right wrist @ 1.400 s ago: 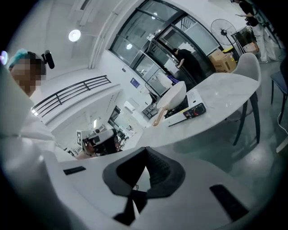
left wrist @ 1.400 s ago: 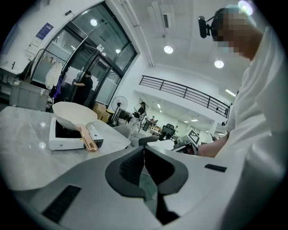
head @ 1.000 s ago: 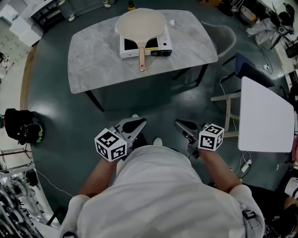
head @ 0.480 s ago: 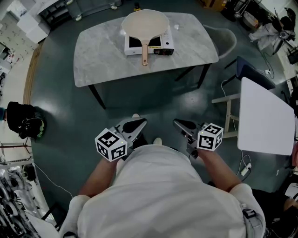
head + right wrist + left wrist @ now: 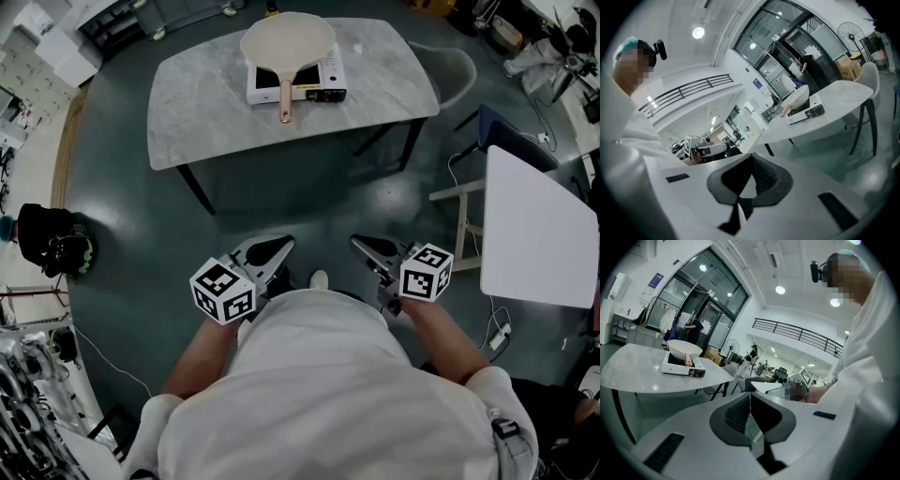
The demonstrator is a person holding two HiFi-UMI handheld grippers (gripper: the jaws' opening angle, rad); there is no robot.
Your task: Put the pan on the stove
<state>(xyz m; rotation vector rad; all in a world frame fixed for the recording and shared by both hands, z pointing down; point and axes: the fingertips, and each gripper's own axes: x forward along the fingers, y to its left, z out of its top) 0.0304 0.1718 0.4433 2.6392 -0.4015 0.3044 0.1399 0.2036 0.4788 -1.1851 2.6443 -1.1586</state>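
A cream pan (image 5: 287, 43) with a pale wooden handle sits on a white portable stove (image 5: 323, 82) at the far side of the grey marble table (image 5: 206, 112). The pan (image 5: 683, 348) and the stove (image 5: 677, 367) also show in the left gripper view, and the same pan (image 5: 797, 100) and stove (image 5: 806, 113) in the right gripper view. My left gripper (image 5: 279, 247) and right gripper (image 5: 362, 246) hang close to my body, far from the table. Both are shut with nothing between their jaws, as the left gripper (image 5: 750, 397) and right gripper (image 5: 753, 160) show close up.
A white board or tabletop (image 5: 534, 230) stands at the right, with a chair (image 5: 464, 202) beside it and a grey chair (image 5: 450, 70) at the table's far right. A dark bag (image 5: 47, 248) lies on the floor at the left. Dark floor separates me from the table.
The head view has shifted slightly, so the table sits a little higher in the frame. Both grippers keep their places by my body.
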